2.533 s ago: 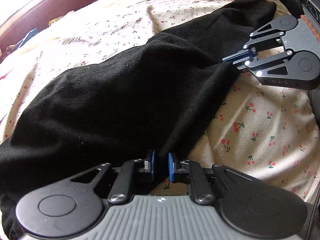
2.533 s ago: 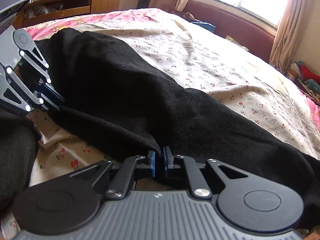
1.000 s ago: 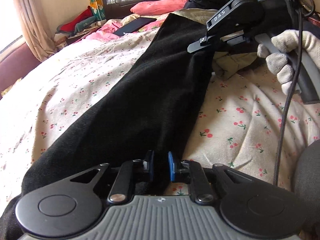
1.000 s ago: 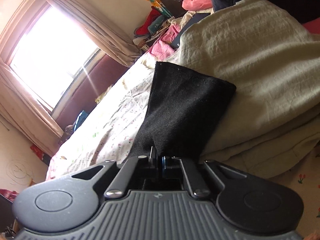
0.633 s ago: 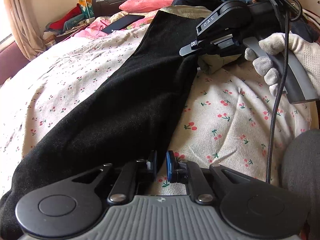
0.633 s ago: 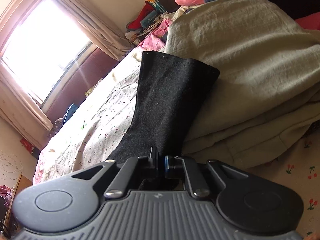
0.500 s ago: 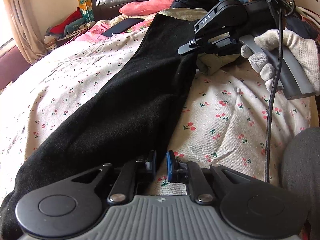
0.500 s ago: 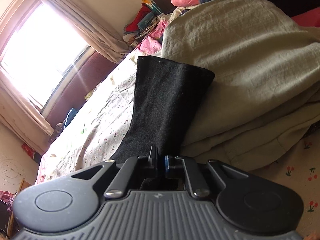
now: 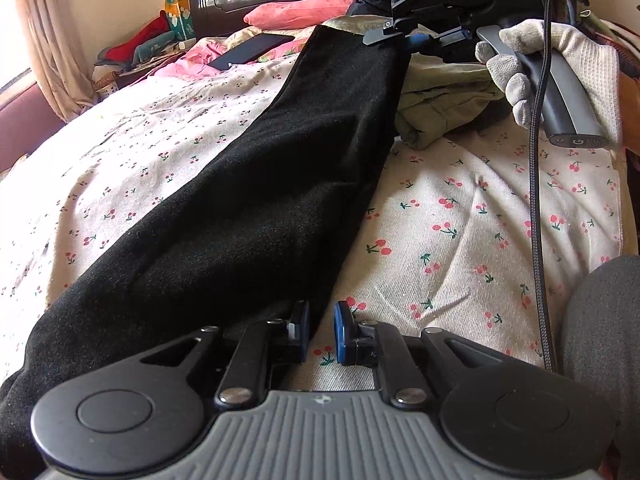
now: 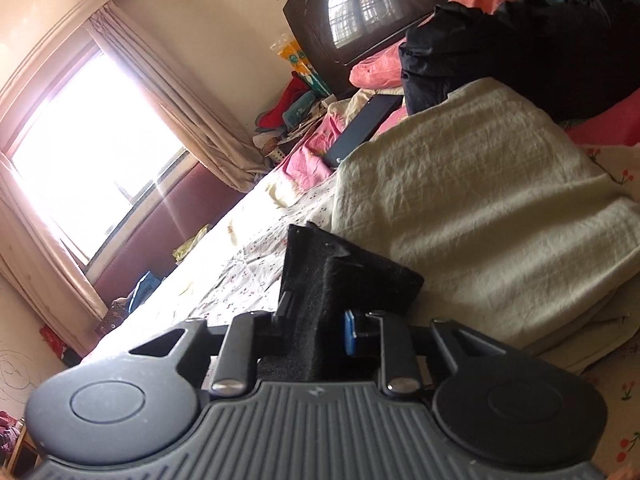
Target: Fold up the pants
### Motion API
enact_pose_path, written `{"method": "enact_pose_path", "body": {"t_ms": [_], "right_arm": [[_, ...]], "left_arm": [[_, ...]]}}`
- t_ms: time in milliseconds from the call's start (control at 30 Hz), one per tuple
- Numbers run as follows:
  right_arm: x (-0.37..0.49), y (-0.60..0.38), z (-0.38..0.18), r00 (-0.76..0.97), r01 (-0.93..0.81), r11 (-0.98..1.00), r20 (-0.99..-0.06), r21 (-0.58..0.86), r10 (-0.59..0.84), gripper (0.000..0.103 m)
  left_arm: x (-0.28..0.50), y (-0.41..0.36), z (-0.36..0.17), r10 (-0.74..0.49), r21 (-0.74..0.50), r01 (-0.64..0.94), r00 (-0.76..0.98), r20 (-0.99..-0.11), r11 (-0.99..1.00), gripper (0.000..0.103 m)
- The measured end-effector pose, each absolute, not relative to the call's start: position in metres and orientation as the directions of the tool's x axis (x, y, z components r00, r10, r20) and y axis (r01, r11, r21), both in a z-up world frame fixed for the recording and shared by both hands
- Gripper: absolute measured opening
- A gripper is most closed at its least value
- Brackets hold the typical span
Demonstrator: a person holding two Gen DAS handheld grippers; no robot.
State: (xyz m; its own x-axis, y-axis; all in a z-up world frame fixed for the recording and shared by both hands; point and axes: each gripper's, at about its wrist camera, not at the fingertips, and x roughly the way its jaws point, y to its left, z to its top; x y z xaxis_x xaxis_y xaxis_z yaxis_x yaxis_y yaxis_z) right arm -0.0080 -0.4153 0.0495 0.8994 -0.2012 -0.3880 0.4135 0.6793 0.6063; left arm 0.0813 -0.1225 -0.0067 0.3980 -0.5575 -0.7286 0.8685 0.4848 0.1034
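softly fuzzy black pants (image 9: 256, 200) — long, flat

Pants (image 9: 256, 208): waist end cut off at the lower-left frame edge beside the left tongs (image 9: 320, 330); hem corner between the right tongs (image 10: 318, 320) hides their inner pad faces.

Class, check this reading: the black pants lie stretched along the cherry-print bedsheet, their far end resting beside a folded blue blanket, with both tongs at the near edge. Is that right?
One detail is wrong. The folded blanket by the far end of the black pants is pale olive green, not blue, as the left wrist view shows. The pants do lie along the cherry-print bedsheet.
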Motion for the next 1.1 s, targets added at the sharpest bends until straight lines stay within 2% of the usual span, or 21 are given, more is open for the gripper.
{"method": "enact_pose_path", "body": {"t_ms": [167,200,300,333,433,533,600,667,700,733,767,800,900,1000,1100], "right_arm": [[-0.015,-0.421,0.046,0.876,0.458,0.665,-0.424,0.589,-0.227,0.022],[-0.021,-0.420,0.045,0.880,0.457,0.654,-0.415,0.603,-0.232,0.025],[-0.042,-0.413,0.041,0.890,0.445,0.618,-0.393,0.647,-0.229,0.046],[-0.045,-0.409,0.038,0.896,0.431,0.621,-0.393,0.655,-0.208,0.049],[-0.035,-0.399,0.027,0.886,0.431,0.646,-0.432,0.631,-0.169,0.052],[-0.022,-0.398,0.021,0.887,0.439,0.637,-0.419,0.634,-0.195,0.054],[-0.013,-0.400,0.022,0.892,0.434,0.633,-0.407,0.641,-0.200,0.059],[-0.005,-0.399,0.025,0.887,0.444,0.637,-0.412,0.630,-0.210,0.059],[0.000,-0.399,0.030,0.889,0.436,0.653,-0.407,0.619,-0.208,0.059],[0.002,-0.397,0.034,0.891,0.431,0.666,-0.404,0.608,-0.208,0.047],[0.003,-0.395,0.037,0.890,0.430,0.675,-0.407,0.600,-0.205,0.034],[0.006,-0.394,0.041,0.881,0.440,0.677,-0.429,0.589,-0.200,0.007],[0.004,-0.390,0.048,0.892,0.421,0.653,-0.418,0.629,-0.172,0.008],[0.002,-0.383,0.062,0.908,0.390,0.672,-0.383,0.629,-0.168,0.008],[0.007,-0.379,0.072,0.906,0.388,0.677,-0.391,0.625,-0.159,0.008]], "left_arm": [[0.079,-0.121,-0.007,-0.559,0.107,0.862,0.411,-0.720,0.496,0.027],[0.079,-0.120,-0.007,-0.560,0.108,0.860,0.415,-0.717,0.499,0.027],[0.074,-0.114,-0.003,-0.562,0.122,0.845,0.447,-0.696,0.521,0.027],[0.072,-0.111,-0.001,-0.565,0.124,0.840,0.457,-0.687,0.529,0.027],[0.070,-0.101,0.006,-0.571,0.125,0.816,0.495,-0.655,0.565,0.027],[0.075,-0.088,0.012,-0.575,0.082,0.780,0.523,-0.630,0.620,0.027],[0.083,-0.081,0.009,-0.573,0.018,0.758,0.509,-0.643,0.652,0.038],[0.092,-0.080,-0.007,-0.548,-0.020,0.752,0.461,-0.698,0.659,0.045],[0.093,-0.079,-0.014,-0.547,-0.024,0.752,0.457,-0.702,0.659,0.045],[0.090,-0.078,-0.017,-0.555,-0.024,0.752,0.464,-0.691,0.659,0.045],[0.089,-0.078,-0.016,-0.557,-0.021,0.755,0.465,-0.688,0.656,0.046],[0.087,-0.078,-0.013,-0.559,-0.015,0.758,0.466,-0.686,0.652,0.046],[0.080,-0.069,-0.001,-0.588,-0.023,0.749,0.499,-0.637,0.662,0.047],[0.084,-0.054,0.006,-0.560,-0.013,0.700,0.560,-0.611,0.714,0.047],[0.093,-0.032,0.009,-0.517,-0.053,0.632,0.580,-0.629,0.773,0.047]]}}
